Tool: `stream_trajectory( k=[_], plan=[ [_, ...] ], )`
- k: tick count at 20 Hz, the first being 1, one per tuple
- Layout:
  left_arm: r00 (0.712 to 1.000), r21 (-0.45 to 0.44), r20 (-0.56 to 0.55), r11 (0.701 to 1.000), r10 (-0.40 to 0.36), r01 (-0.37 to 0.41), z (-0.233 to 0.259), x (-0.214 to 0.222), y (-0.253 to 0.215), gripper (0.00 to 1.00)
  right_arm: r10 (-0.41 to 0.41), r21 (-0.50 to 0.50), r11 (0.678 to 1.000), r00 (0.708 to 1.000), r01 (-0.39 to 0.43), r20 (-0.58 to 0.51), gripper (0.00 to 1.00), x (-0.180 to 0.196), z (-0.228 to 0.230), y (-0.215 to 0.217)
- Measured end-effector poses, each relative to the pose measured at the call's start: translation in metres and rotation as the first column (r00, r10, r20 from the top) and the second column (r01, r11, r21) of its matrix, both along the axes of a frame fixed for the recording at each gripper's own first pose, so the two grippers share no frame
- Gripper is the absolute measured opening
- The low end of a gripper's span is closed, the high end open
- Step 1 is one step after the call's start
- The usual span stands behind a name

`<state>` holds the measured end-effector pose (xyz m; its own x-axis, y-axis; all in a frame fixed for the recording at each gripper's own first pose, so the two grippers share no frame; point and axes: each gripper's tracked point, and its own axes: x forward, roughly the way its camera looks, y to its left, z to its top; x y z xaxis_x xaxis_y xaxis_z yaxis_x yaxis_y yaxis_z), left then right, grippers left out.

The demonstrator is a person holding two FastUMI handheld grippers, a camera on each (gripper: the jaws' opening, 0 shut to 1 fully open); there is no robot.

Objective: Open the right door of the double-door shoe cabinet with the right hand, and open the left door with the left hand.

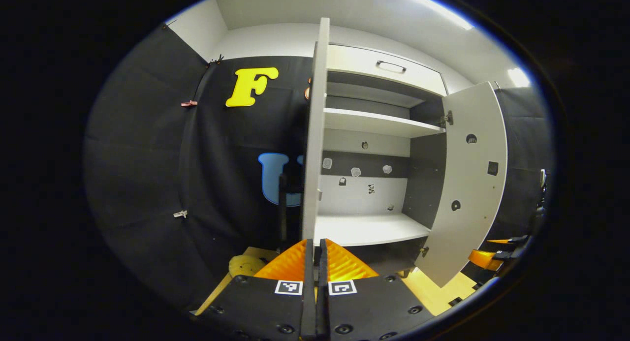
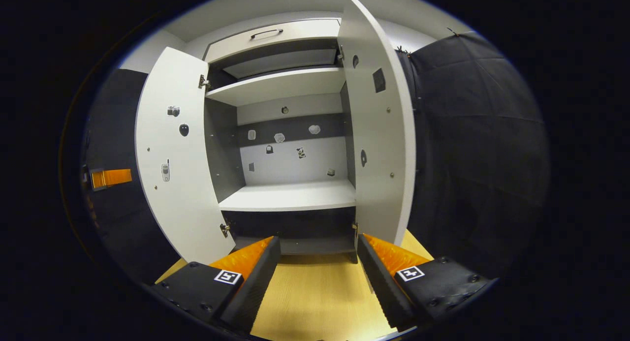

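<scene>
The shoe cabinet [image 2: 290, 196] stands with both doors swung wide. In the left gripper view, its left door [image 1: 315, 134] is seen edge-on straight ahead. My left gripper [image 1: 316, 243] is shut just under that door's lower edge, and nothing shows between its fingers. The right door [image 1: 472, 183] hangs open to the right. In the right gripper view, my right gripper [image 2: 319, 247] is open and faces the bare shelves, with the left door [image 2: 172, 173] and right door [image 2: 381, 159] on either side. Neither finger touches a door. The left gripper [image 2: 110, 177] shows beyond the left door's free edge.
A drawer [image 2: 266, 33] with a bar handle sits above the shelves. The wooden floor [image 2: 320, 292] lies in front of the cabinet. A yellow object [image 1: 243, 264] lies on the floor to the left. The right gripper [image 1: 492, 256] shows low beside the right door.
</scene>
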<state>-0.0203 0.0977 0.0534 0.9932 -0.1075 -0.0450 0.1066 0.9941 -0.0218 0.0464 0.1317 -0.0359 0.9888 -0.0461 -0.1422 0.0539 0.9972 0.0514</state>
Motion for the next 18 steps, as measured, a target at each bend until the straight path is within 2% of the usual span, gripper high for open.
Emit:
stream_trajectory(
  k=[3,4,6,9,11,13,14,16,18],
  plan=[
    [0.999,-0.086,-0.025,0.996,-0.040,0.038,-0.015,-0.022,-0.047,0.05,0.034,-0.016,0.999,0.999,-0.033,0.021,0.99,-0.015,0.007,-0.018],
    [0.999,-0.094,-0.025,0.995,-0.026,0.023,-0.018,-0.029,-0.055,0.05,0.048,-0.020,0.999,0.999,-0.048,0.021,0.98,-0.018,0.007,-0.022],
    [1.000,-0.074,-0.012,0.997,0.026,-0.026,-0.022,-0.042,-0.060,0.05,0.078,-0.018,0.997,0.997,-0.077,0.031,0.99,-0.024,0.012,-0.031],
    [0.999,-0.034,0.002,0.998,0.054,-0.054,-0.035,-0.061,-0.081,0.05,0.101,-0.006,0.995,0.993,-0.101,0.055,0.99,-0.033,0.024,-0.043],
    [0.997,-0.031,0.023,0.997,0.077,-0.076,-0.037,-0.071,-0.089,0.17,0.109,-0.005,0.994,0.992,-0.109,0.069,0.98,-0.039,0.031,-0.051],
    [0.996,-0.056,0.046,0.996,0.073,-0.070,-0.036,-0.077,-0.099,0.35,0.105,-0.008,0.994,0.991,-0.105,0.079,0.98,-0.044,0.035,-0.057],
    [0.996,-0.069,0.058,0.996,0.068,-0.064,-0.033,-0.080,-0.104,0.51,0.101,-0.008,0.995,0.992,-0.101,0.081,0.98,-0.046,0.036,-0.060],
    [0.995,-0.087,0.078,0.994,0.066,-0.059,-0.029,-0.083,-0.104,0.77,0.089,0.001,0.996,0.993,-0.090,0.081,0.98,-0.048,0.036,-0.064],
    [0.992,-0.083,0.086,0.993,0.091,-0.084,-0.028,-0.083,-0.096,0.94,0.076,0.013,0.997,0.994,-0.077,0.075,0.98,-0.046,0.033,-0.066]
  ],
)
